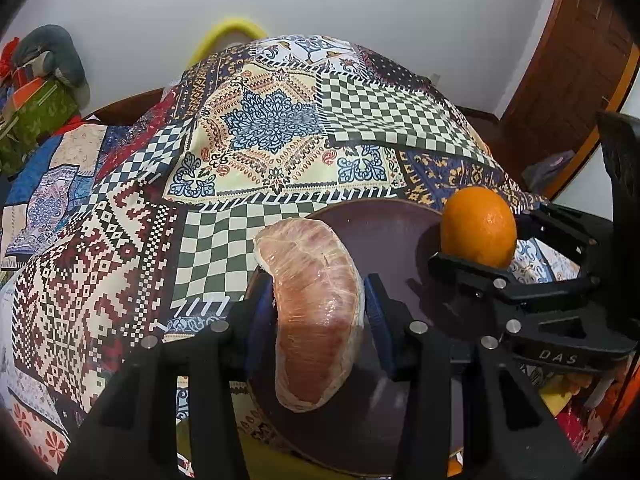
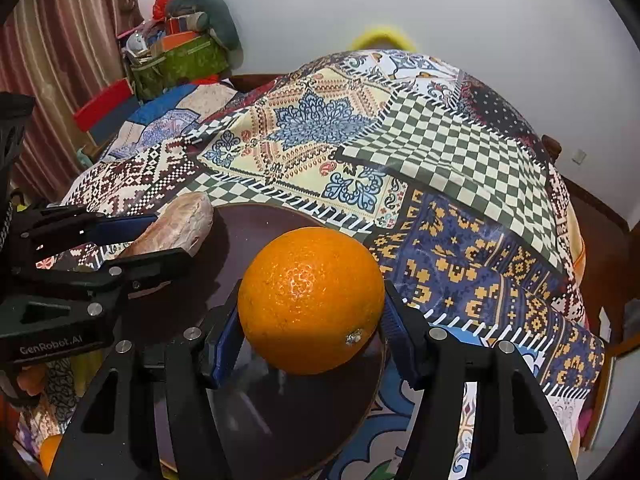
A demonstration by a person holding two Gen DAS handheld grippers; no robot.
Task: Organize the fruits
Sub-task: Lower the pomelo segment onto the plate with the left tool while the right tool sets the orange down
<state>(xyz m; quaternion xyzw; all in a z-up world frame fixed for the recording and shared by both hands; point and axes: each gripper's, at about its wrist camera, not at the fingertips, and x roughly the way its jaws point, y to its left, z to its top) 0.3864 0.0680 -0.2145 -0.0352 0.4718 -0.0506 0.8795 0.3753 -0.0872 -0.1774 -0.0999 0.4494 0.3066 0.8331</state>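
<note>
- Dark purple-brown plate [image 1: 384,232] lies on the patterned cloth [image 1: 256,140] over the worktop, in the lower middle of both views, directly beneath both fruits.
- Left hand-held gripper [image 1: 318,304] is clenched on a pomelo wedge wrapped in clear film [image 1: 316,300]; the blue pads press its two flanks. The wedge's long axis runs away from the camera, from the bottom of the frame up toward the centre, curving left at its far tip.
- Right hand-held gripper [image 2: 312,316] is grasping an orange [image 2: 312,300], pads on its left and right sides, stem scar turned to the lower right.
- Seen from the right wrist, the wedge sits at the middle left, over the plate's left rim; the orange hangs over the plate's nearer half. Seen from the left wrist, the orange is at the right, above the plate's right rim.
- Neither fruit can be seen touching the plate; the gap under each is hard to read.
- Judgement: both fruits already sit above their target, so the coming move is a short straight lowering and release, with the two fruits side by side and apart.
</note>
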